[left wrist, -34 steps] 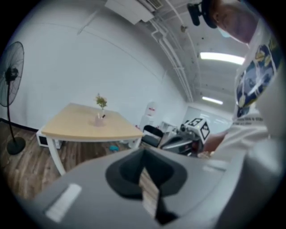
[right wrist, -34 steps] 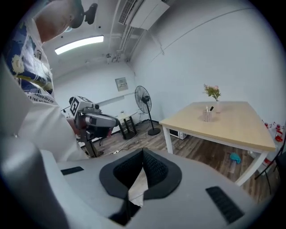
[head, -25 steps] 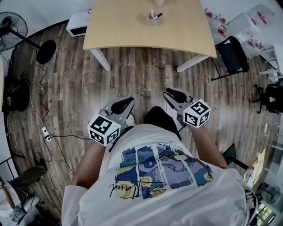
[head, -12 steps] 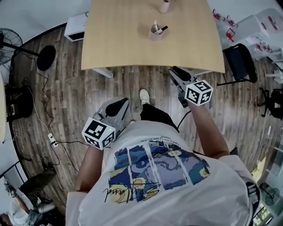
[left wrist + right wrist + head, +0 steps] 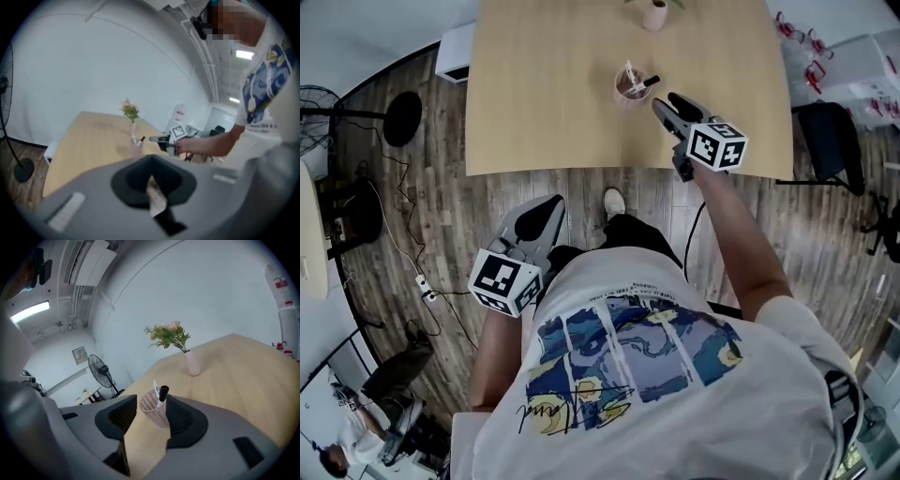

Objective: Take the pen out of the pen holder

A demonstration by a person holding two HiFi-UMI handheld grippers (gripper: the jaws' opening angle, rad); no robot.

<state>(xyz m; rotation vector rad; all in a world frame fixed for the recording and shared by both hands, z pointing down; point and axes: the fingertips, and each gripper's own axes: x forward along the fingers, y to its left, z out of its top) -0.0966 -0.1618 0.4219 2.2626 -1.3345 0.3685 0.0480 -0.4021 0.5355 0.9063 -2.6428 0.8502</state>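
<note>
The right gripper is closing in now, arriving just beside the pen holder on the surface. Its fingers are opening wide with nothing gripped yet, so the grab is looking close. The black pen is standing in the pen holder, long axis near upright, cap end leaning toward the right gripper. The left gripper is hanging well back from the pen holder, fingers together, empty.

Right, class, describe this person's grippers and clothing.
The left gripper and right gripper are grey wedges with black pads, each carrying a white cube of black square markers. The right's jaws are opening with nothing between them. The person wears a white short-sleeved T-shirt with a blue-and-yellow print.
</note>
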